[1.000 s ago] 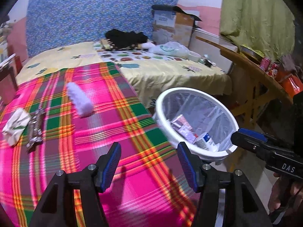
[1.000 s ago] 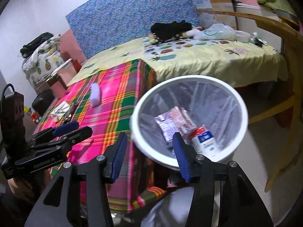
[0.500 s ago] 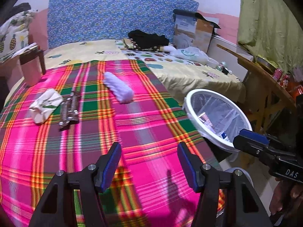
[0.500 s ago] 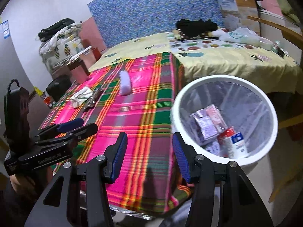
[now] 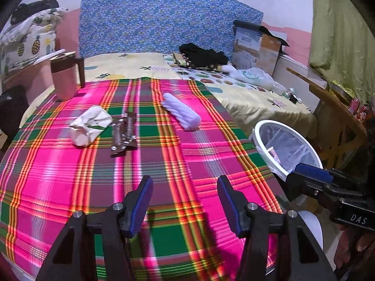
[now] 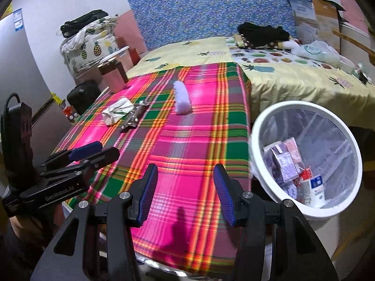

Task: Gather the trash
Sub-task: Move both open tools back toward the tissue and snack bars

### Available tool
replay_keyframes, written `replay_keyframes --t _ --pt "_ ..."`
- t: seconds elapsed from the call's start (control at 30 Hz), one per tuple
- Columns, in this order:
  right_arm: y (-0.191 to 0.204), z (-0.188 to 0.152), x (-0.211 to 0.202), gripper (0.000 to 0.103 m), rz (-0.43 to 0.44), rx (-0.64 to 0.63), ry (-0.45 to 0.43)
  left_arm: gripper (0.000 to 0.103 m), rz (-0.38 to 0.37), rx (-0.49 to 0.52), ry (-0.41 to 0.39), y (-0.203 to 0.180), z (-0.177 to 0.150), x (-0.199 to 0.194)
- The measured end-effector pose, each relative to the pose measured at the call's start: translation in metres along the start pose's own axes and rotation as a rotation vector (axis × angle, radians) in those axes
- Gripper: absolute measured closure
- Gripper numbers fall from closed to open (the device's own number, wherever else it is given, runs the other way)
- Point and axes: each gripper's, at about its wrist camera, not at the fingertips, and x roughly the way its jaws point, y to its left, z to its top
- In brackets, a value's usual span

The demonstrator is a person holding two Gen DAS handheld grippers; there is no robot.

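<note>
On the pink plaid cloth (image 5: 70, 180) lie a crumpled white wrapper (image 5: 90, 125), a dark brown wrapper (image 5: 124, 133) and a pale lilac fluffy roll (image 5: 181, 111); they also show in the right wrist view: the white wrapper (image 6: 117, 113), the brown wrapper (image 6: 136, 117), the roll (image 6: 181, 98). A white trash bin (image 6: 257, 140) with a clear liner holds several cartons and packets; in the left wrist view it (image 5: 260, 128) stands right of the cloth. My left gripper (image 5: 185, 201) is open and empty over the cloth's near part. My right gripper (image 6: 184, 190) is open and empty, left of the bin.
A pink jug (image 5: 64, 77) stands at the cloth's far left corner. Beyond is a yellow bedsheet (image 5: 246, 98) with black clothing (image 5: 204, 55), a plastic bag and a cardboard box (image 5: 256, 46). A wooden table edge (image 5: 328, 103) lies to the right.
Both grippers have swung left, away from the bin and over the plaid cloth. The wrappers and roll now sit nearer the middle of both views. Both grippers stayed open.
</note>
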Motion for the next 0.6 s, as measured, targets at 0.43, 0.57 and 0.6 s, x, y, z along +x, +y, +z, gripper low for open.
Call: replay_keyframes --t 0.43,0.57,0.6 --pt "0.031 0.018 0.024 0.062 0.056 -0.064 0.037 0.046 0.068 -0.044 -0.025 0.045 0.011 -0.009" --pt "0.04 0.026 0.033 0.066 0.065 -0.073 0.042 0.046 0.089 -0.062 -0.022 0.063 0.016 -0.006" --pt "0.042 0.028 0.035 0.067 0.067 -0.074 0.043 0.046 0.093 -0.064 -0.022 0.066 0.018 -0.005"
